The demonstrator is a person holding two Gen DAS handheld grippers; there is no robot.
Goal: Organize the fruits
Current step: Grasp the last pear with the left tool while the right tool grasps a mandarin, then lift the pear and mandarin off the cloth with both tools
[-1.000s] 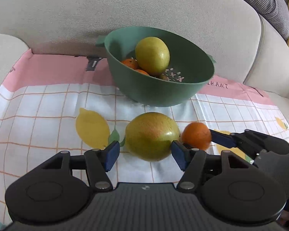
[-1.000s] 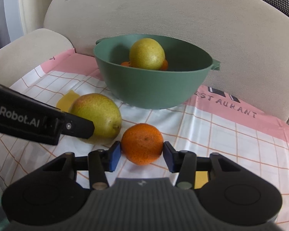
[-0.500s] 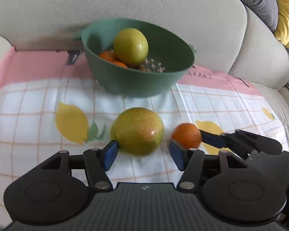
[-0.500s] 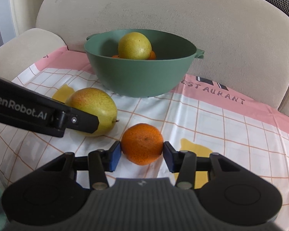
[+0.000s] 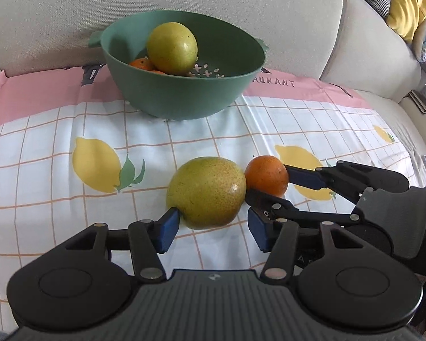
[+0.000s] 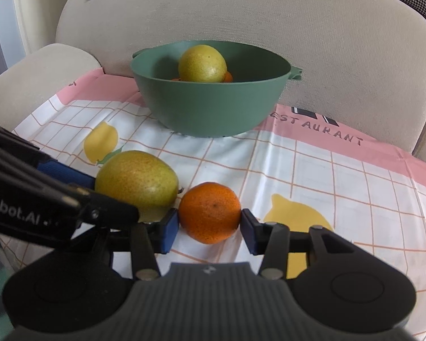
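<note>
Left wrist view: the left gripper (image 5: 211,226) has just been closing around the green pear (image 5: 206,191); its left pad touches the fruit, the right pad stands just clear. Beyond the fingers stands the green bowl (image 5: 184,96).

Right wrist view: the right gripper (image 6: 210,231) clamps the orange (image 6: 210,212) between both pads; the pear (image 6: 136,179) lies just left.

A checked cloth (image 5: 42,199) covers the sofa seat (image 6: 42,65), bearing bowl (image 5: 184,99), pear (image 5: 207,191), orange (image 5: 267,174).
</note>
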